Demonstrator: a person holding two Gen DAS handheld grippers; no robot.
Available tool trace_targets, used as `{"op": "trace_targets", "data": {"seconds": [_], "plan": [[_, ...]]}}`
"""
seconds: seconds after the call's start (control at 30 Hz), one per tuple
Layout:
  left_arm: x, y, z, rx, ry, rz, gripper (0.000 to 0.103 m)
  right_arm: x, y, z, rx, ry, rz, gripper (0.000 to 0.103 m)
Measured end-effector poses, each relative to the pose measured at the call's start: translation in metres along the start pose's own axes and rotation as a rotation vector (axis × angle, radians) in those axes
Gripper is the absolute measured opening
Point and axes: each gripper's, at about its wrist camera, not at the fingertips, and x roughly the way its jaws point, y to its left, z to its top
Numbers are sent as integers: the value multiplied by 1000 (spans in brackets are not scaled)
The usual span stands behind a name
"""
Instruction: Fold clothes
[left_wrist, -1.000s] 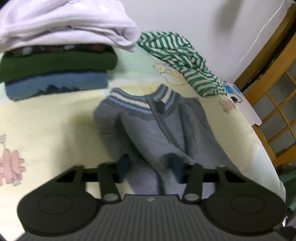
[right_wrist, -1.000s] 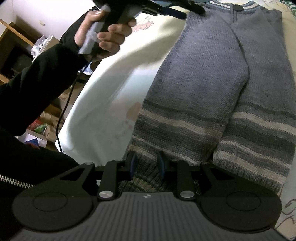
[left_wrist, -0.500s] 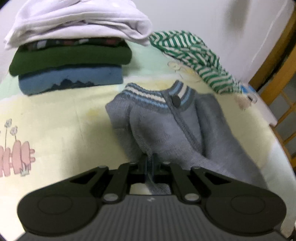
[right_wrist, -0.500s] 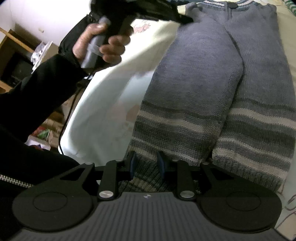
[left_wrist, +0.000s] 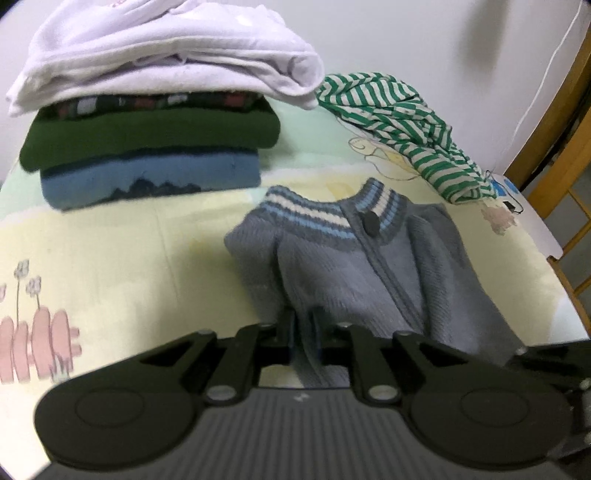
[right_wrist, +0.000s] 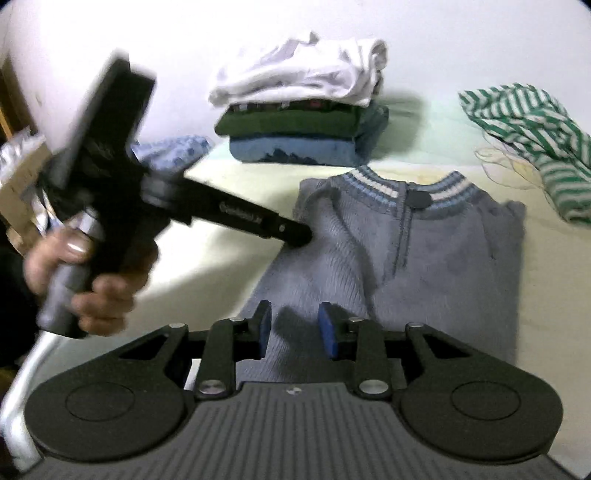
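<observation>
A: Grey knit is bunching between the closed fingers of the left gripper (left_wrist: 303, 334), which is pinching the grey cardigan (left_wrist: 369, 280) along its left side; a second ago those fingers were standing apart over the fabric.

B: And the right gripper (right_wrist: 295, 328)?

A: Its blue pads (right_wrist: 328, 330) are standing open with nothing between them. Half a second back it was sitting low at the striped hem; now it is looking up the garment towards the collar, so the hem end seems to be coming up with it or already lying folded over, since the striped band is no longer showing.

B: What is that meaning for the fold?

A: Probably that the lengthwise fold is under way: the cardigan is looking shorter on the bed sheet (left_wrist: 110, 258), with the collar and its dark button (right_wrist: 419, 199) facing up. The left gripper's tip, seen from the right wrist (right_wrist: 299, 236), is touching the left shoulder area, likely holding that edge in line.

B: Any containers?

A: None is showing. The nearest thing to one is the stack of folded clothes (left_wrist: 155, 122) behind the cardigan: a blue piece at the bottom, green above it, a patterned layer, and a white one on top. A green striped garment (left_wrist: 402, 125) is lying unfolded to the right, well apart from the stack.
</observation>
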Motion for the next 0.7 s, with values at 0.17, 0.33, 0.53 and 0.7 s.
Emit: {"op": "trace_targets", "data": {"seconds": [0.17,0.33,0.53,0.7], "plan": [[11,10,19,-17,-24,-9,16,10,7,-5,-77,-34,-47,45],[24,13,27,-9,-32,-33,20,8,7,-4,-77,-39,-48,45],[7,16,26,10,-51,-18,22,-2,5,1,-23,-52,-55,35],[-23,21,23,-23,-139,6,28,-29,4,3,36,-108,0,30]]}}
